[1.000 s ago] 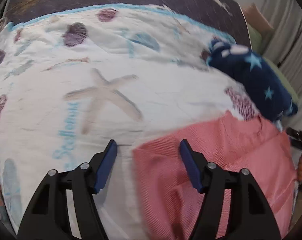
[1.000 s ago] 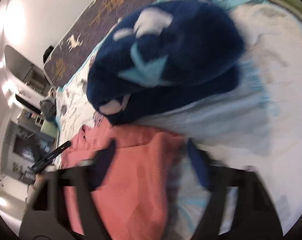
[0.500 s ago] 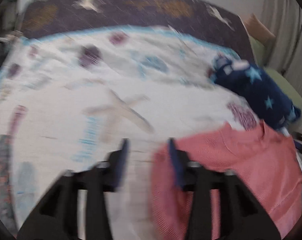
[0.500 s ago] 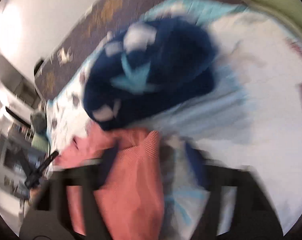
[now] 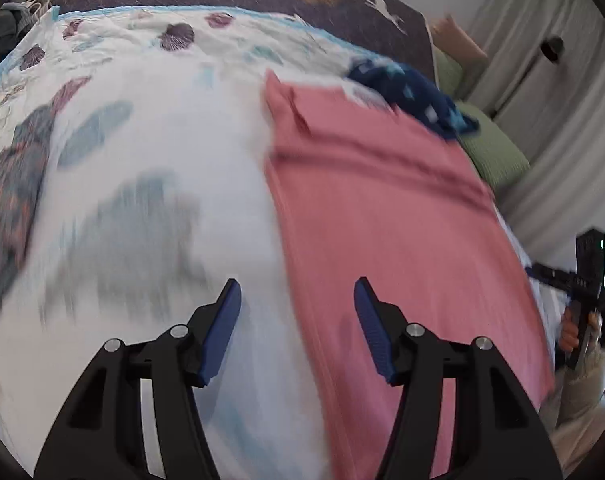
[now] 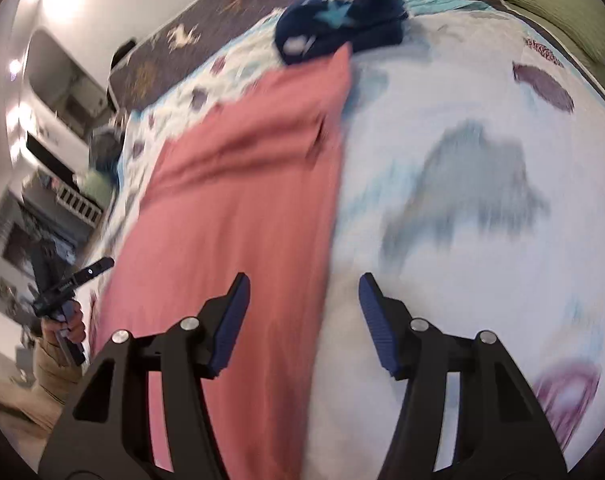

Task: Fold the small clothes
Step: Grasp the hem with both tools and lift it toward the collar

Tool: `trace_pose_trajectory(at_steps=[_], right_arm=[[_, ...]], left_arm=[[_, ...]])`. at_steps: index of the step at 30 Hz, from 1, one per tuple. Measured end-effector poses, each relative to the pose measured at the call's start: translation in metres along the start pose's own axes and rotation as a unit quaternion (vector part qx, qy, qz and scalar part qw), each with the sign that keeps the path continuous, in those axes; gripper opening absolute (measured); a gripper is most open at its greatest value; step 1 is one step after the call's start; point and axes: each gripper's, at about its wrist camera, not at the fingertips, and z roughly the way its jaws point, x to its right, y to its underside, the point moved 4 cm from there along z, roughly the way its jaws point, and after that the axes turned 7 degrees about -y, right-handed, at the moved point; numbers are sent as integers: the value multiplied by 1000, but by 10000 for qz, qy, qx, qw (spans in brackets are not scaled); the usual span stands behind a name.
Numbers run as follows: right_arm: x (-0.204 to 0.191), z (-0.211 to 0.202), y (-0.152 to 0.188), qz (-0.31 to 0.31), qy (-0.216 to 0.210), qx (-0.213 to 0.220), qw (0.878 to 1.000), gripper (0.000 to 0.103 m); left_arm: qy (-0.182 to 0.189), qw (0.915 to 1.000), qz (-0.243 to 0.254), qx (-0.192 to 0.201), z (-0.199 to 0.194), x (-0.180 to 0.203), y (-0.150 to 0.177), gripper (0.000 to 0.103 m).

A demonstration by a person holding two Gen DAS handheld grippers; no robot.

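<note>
Pink garment (image 5: 382,216) lies seemingly flat on quilt (image 5: 162,160), both grippers (image 5: 296,332) (image 6: 300,324) gaping, empty, navy garment (image 6: 338,16) beyond.

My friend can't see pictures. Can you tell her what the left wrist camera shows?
A pink cloth lies spread flat on a white seashell blanket. The left gripper is open above the cloth's left edge. A dark blue star-patterned garment lies past the cloth's far end.

Garment (image 5: 382,208) on quilt (image 5: 150,184), bundle (image 5: 414,96) behind.
</note>
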Motion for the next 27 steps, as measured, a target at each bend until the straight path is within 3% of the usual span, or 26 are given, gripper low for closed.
trace_pose_trajectory(at_steps=[2, 3, 4, 5, 6, 8, 11, 12, 13, 14, 16, 18, 24, 25, 26, 27], right_arm=[[-6, -5, 19, 46, -44, -5, 10000, 59], [-9, -7, 28, 88, -65, -7, 9999, 54], [-11, -8, 33, 83, -23, -27, 10000, 25], [-13, -7, 39, 48, 80, -101, 9999, 1], [-13, -4, 39, 144, 55, -236, 9996, 3], [-16, -13, 39, 230, 105, 19, 9997, 3], [-8, -32, 41, 459, -52, 226, 9987, 3], [-2, -35, 45, 536, 27, 186, 9984, 5], [1, -35, 51, 567, 130, 136, 9982, 14], [4, -38, 57, 590, 158, 92, 9981, 21], [3, -49, 74, 650, -219, 145, 9975, 54], [-6, -64, 90, 494, -334, 278, 9978, 58], [-19, -70, 141, 407, -435, -84, 9982, 57], [-19, -69, 146, 430, -463, -101, 9980, 55], [-19, -68, 149, 469, -505, -85, 9976, 50], [-18, -66, 150, 562, -516, -67, 9971, 16]], left_arm=[[-125, 9997, 208, -7, -9, 10, 27, 59], [-154, 9995, 292, 32, -13, 15, 36, 59], [-124, 9993, 341, 4, -16, 19, 42, 52], [-107, 9992, 390, -31, -19, 23, 46, 36], [23, 9990, 424, -137, -20, 29, 48, 4], [-46, 9997, 251, -23, -26, 26, 46, 2], [142, 9996, -118, 222, -45, 10, 50, 3], [137, 9994, -248, 207, -48, 6, 54, 3], [57, 9994, -289, 202, -50, 3, 58, 3], [20, 9993, -335, 148, -53, 1, 67, 6], [144, 9989, -456, 28, -60, 2, 82, 45], [263, 9988, -412, 50, -71, 8, 100, 48], [148, 9997, 154, -104, -86, 29, 139, 48], [125, 9997, 187, -103, -86, 30, 142, 35], [118, 9997, 189, -110, -85, 31, 143, 20], [161, 9996, 167, -166, -81, 31, 144, 4]])
